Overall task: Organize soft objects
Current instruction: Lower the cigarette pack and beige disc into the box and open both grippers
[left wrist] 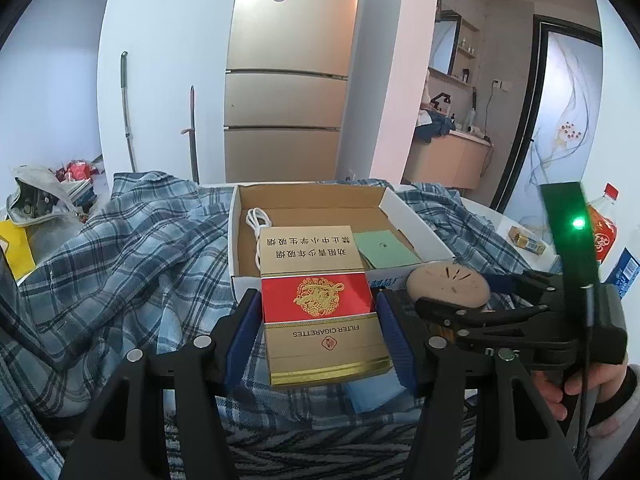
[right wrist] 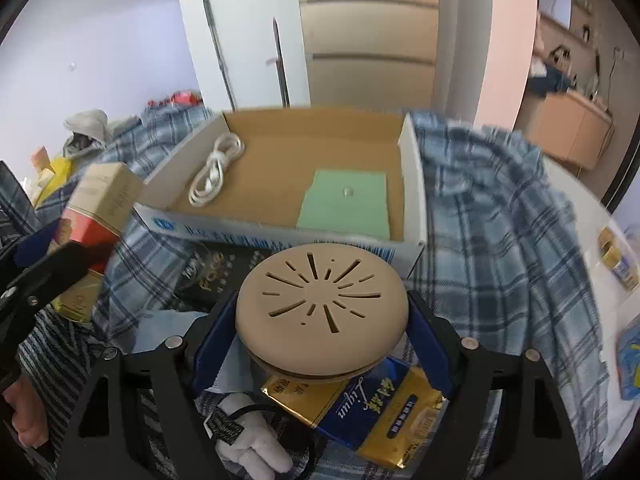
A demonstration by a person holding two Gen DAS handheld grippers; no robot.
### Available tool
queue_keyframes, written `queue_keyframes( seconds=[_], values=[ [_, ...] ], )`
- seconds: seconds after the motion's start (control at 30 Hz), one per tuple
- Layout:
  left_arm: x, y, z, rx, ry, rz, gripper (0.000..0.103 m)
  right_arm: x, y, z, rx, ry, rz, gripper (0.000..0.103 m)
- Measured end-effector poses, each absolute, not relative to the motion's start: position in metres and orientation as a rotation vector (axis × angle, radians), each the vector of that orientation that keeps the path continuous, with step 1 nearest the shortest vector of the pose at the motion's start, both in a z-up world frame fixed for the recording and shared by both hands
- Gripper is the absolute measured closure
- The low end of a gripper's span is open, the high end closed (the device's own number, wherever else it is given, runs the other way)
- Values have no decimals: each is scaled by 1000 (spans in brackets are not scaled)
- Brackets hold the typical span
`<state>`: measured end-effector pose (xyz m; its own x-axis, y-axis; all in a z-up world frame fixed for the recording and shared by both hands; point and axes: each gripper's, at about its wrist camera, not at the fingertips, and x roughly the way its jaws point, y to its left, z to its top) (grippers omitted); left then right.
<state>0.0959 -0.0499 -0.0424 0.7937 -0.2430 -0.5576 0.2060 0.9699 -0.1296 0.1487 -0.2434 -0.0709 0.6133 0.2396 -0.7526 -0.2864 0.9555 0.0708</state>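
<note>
My left gripper point(left wrist: 318, 312) is shut on a red and gold cigarette carton point(left wrist: 320, 300), held in front of an open cardboard box point(left wrist: 236, 216). My right gripper point(right wrist: 322, 320) is shut on a round beige disc with slits point(right wrist: 322, 304); the disc also shows in the left wrist view point(left wrist: 448, 286). The box point(right wrist: 412, 184) holds a white cable point(right wrist: 216, 170) and a green pad point(right wrist: 346, 204). A blue plaid cloth point(right wrist: 500, 220) lies under and around the box. The carton shows at the left of the right wrist view point(right wrist: 96, 236).
Below the disc lie a gold and blue pack point(right wrist: 384, 412), a dark packet point(right wrist: 216, 276) and a white plush toy point(right wrist: 248, 440). A red-capped bottle point(left wrist: 602, 228) and small tins point(right wrist: 618, 260) stand at the right. Bags point(left wrist: 36, 200) clutter the left.
</note>
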Motion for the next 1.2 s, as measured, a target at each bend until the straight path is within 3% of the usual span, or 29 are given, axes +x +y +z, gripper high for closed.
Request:
queue_keyframes(
  seconds=[0.2, 0.53, 1.2],
  values=[
    [94, -49, -40, -64, 591, -243, 42, 130, -252, -47, -29, 706, 293, 23],
    [82, -50, -26, -47, 543, -243, 42, 124, -254, -35, -18, 626, 265, 23],
    [132, -62, 86, -2, 335, -213, 42, 163, -232, 59, -85, 395, 237, 23]
  ],
)
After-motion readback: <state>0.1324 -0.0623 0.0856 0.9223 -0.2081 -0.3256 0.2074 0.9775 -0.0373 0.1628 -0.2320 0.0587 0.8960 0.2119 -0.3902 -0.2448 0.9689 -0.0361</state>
